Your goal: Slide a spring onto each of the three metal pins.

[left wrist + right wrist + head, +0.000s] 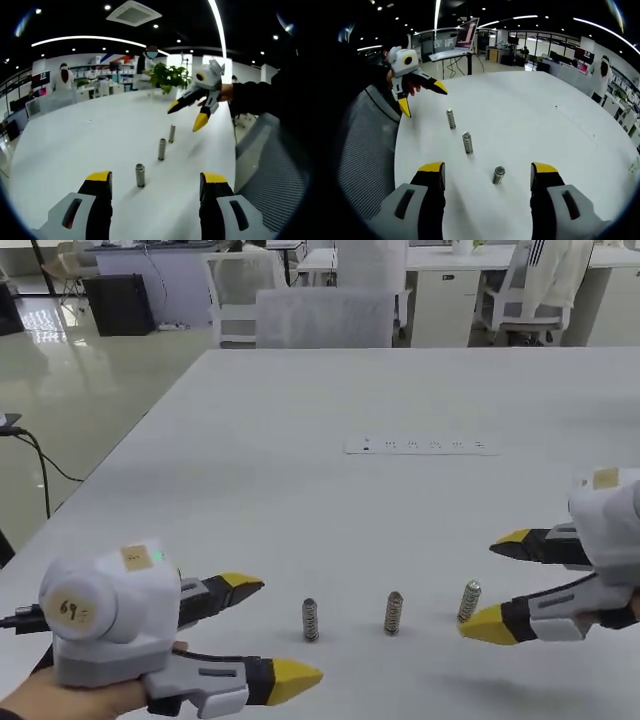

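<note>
Standing upright in a row, three springs [393, 612], left gripper [290, 630] and right gripper [183, 120] both spread wide

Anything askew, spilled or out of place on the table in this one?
The right-hand spring, beside the right gripper, leans in the head view; the middle spring and left-hand spring stand upright. Nothing spilled or damaged.
</note>
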`<act>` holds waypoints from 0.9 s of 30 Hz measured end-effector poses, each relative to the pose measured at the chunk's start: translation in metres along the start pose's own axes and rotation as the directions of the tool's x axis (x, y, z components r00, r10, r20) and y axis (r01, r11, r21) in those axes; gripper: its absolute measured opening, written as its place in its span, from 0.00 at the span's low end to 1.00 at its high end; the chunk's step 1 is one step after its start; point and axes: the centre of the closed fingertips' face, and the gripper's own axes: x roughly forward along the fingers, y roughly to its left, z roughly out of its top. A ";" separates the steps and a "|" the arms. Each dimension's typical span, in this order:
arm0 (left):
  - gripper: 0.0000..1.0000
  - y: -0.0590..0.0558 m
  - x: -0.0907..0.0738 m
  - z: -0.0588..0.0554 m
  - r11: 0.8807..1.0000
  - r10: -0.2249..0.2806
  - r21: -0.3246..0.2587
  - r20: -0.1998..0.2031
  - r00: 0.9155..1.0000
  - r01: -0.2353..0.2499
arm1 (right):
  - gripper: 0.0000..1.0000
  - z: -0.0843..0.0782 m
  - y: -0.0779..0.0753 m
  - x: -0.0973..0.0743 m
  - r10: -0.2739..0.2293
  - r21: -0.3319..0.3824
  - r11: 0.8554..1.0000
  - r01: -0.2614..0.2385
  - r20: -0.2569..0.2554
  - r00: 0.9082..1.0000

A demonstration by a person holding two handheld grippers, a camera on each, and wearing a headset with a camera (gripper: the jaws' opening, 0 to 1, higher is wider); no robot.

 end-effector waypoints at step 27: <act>0.70 0.001 -0.006 -0.009 0.997 0.043 -0.071 0.042 0.998 -0.040 | 0.77 -0.013 0.010 0.001 -0.055 0.072 0.996 0.047 0.114 0.992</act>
